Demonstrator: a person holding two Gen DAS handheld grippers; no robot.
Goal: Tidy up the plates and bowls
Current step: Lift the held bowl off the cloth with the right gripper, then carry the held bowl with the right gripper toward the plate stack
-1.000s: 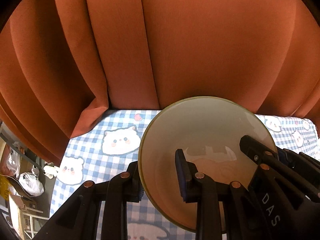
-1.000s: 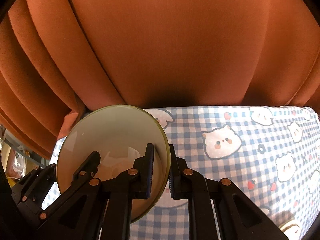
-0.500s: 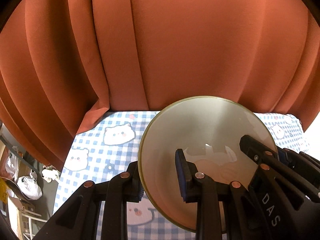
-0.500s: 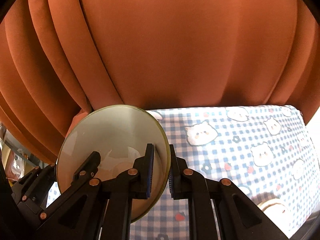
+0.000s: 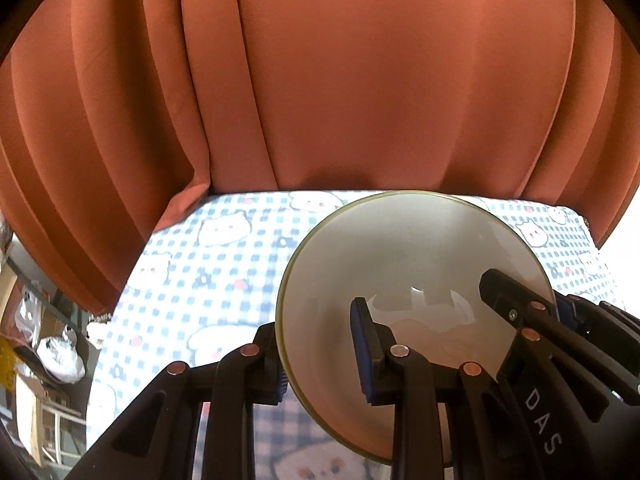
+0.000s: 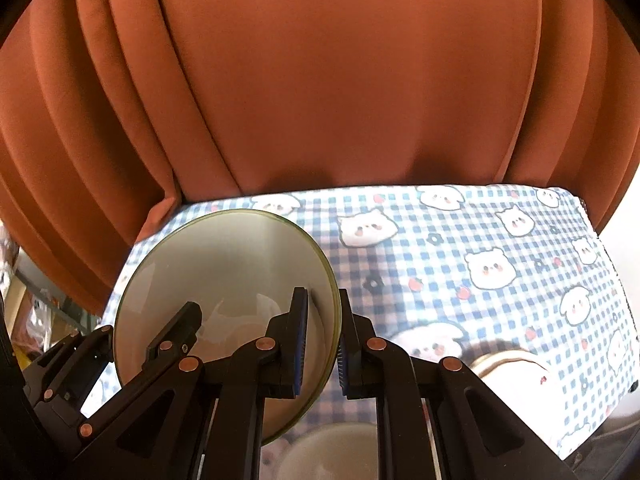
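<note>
Both grippers hold one pale bowl with an olive rim (image 5: pixel 408 264), lifted above the table. My left gripper (image 5: pixel 320 354) is shut on the bowl's left rim, one finger inside, one outside. My right gripper (image 6: pixel 322 344) is shut on the right rim of the same bowl (image 6: pixel 224 272). Each view shows the other gripper clamped on the far rim. A second cream bowl (image 6: pixel 516 376) sits on the table at the lower right. Another pale dish (image 6: pixel 332 452) shows blurred below the fingers.
The table has a blue checked cloth with bear faces (image 6: pixel 460 248). An orange curtain (image 5: pixel 320 80) hangs close behind the table. Clutter and bags (image 5: pixel 60 356) lie beyond the table's left edge. The table's right edge (image 6: pixel 608 264) is near.
Both grippers have pulled back and up with the bowl; more of the table shows. The cream bowl and another dish have come into the right wrist view.
</note>
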